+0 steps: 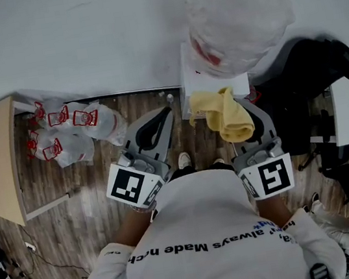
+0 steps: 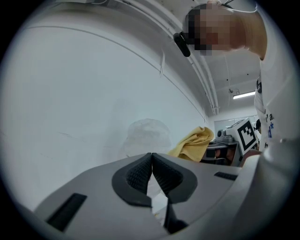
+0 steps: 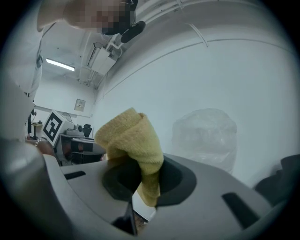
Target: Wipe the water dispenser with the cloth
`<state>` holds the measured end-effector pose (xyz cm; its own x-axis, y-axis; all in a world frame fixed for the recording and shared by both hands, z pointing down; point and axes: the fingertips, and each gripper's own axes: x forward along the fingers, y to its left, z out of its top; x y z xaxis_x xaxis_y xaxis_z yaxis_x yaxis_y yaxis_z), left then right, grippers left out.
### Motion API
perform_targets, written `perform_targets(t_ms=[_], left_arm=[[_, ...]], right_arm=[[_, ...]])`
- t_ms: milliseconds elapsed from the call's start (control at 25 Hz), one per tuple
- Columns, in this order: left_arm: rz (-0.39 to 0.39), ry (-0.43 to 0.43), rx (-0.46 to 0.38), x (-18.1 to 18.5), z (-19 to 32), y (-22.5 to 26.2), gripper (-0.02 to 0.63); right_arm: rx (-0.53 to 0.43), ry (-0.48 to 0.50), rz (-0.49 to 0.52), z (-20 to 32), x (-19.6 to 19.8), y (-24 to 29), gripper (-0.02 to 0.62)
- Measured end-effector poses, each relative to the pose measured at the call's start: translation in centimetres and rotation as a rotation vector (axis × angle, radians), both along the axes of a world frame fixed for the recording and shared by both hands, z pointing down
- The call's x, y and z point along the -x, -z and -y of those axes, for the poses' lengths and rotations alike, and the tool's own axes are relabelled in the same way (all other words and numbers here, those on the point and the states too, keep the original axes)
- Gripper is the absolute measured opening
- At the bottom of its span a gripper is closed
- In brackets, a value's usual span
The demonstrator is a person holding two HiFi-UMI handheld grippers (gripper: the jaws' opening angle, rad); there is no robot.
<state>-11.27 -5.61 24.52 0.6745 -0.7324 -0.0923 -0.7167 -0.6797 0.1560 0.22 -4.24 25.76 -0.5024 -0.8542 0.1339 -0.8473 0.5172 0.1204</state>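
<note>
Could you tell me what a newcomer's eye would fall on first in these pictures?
The yellow cloth stands out first, clamped in the jaws of the right gripper just in front of the white water dispenser at the upper right of the head view. Next is the large plastic-wrapped bottle on top of that dispenser. The left gripper hangs beside them, jaws together on nothing.
</note>
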Motion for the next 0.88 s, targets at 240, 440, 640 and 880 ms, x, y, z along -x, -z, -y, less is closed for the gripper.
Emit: perform_targets(t_ms=[240, 440, 640, 880], left_arm=[[0.002, 0.0, 0.002, -0.3, 0.5, -0.3, 0.02], [0.001, 0.004, 0.011, -0.6, 0.5, -0.4, 0.02], [0.006, 0.006, 0.014, -0.6, 0.8, -0.6, 0.02], [0.007, 0.008, 0.015, -0.5, 1.4, -0.7, 0.02]], right_arm=[[-0.01, -0.004, -0.042, 0.6, -0.3, -0.7, 0.066], [-0.044, -0.024, -0.021, 2.2, -0.4, -0.7, 0.066], [-0.048, -0.019, -0.057, 3.8, -0.2, -2.4, 0.066], [-0.047, -0.018, -0.121, 5.6, 0.1, -5.0, 0.066]])
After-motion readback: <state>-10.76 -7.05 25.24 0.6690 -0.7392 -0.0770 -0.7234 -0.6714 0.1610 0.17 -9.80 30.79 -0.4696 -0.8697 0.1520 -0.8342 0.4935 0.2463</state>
